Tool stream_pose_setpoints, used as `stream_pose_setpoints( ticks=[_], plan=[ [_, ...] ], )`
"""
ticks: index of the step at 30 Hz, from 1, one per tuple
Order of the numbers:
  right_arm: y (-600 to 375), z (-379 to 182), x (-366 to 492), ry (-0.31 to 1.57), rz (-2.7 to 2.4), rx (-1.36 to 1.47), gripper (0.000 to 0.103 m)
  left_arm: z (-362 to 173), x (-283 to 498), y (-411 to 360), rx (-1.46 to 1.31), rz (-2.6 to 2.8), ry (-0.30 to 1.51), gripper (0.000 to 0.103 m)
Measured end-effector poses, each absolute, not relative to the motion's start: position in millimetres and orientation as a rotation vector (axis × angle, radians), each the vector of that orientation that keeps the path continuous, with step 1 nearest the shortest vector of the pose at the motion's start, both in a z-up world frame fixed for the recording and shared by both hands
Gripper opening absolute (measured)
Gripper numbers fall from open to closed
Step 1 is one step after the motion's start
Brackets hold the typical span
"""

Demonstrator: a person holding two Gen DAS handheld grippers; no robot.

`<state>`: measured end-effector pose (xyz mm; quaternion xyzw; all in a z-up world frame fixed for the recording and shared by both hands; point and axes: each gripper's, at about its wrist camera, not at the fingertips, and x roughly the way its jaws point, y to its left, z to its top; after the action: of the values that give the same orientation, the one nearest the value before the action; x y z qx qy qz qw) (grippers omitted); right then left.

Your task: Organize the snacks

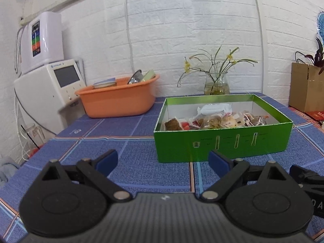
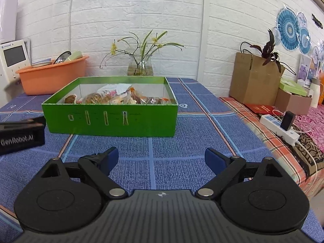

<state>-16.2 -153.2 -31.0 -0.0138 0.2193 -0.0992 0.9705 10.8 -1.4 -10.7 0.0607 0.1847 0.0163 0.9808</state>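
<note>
A green box (image 1: 222, 141) stands on the blue checked tablecloth, holding several wrapped snacks (image 1: 214, 120). It also shows in the right wrist view (image 2: 110, 121) with the snacks (image 2: 115, 98) piled inside. My left gripper (image 1: 163, 161) is open and empty, low over the cloth, short of the box's near wall. My right gripper (image 2: 162, 158) is open and empty, also short of the box, on its right side. The left gripper's body (image 2: 21, 136) shows at the left edge of the right wrist view.
An orange basin (image 1: 117, 101) with dishes stands at the back left beside a white appliance (image 1: 50, 85). A glass vase with flowers (image 1: 216, 83) stands behind the box. A brown paper bag (image 2: 253, 81), boxes and a power strip (image 2: 281, 127) lie on the right.
</note>
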Motion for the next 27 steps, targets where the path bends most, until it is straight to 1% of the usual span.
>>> stream_pose_setpoints(
  ticks=[4, 12, 27],
  plan=[
    [-149, -23, -18, 0.432, -0.194, -0.027, 0.103, -7, 2, -7, 0.164, 0.002, 0.351, 0.093],
    [-147, -19, -23, 0.439, -0.177, -0.002, 0.103, -2, -2, 5, 0.07, -0.027, 0.373, 0.093],
    [-139, -22, -28, 0.454, -0.15, 0.015, 0.103, -1, -6, 20, 0.05, 0.02, 0.383, 0.093]
  ],
)
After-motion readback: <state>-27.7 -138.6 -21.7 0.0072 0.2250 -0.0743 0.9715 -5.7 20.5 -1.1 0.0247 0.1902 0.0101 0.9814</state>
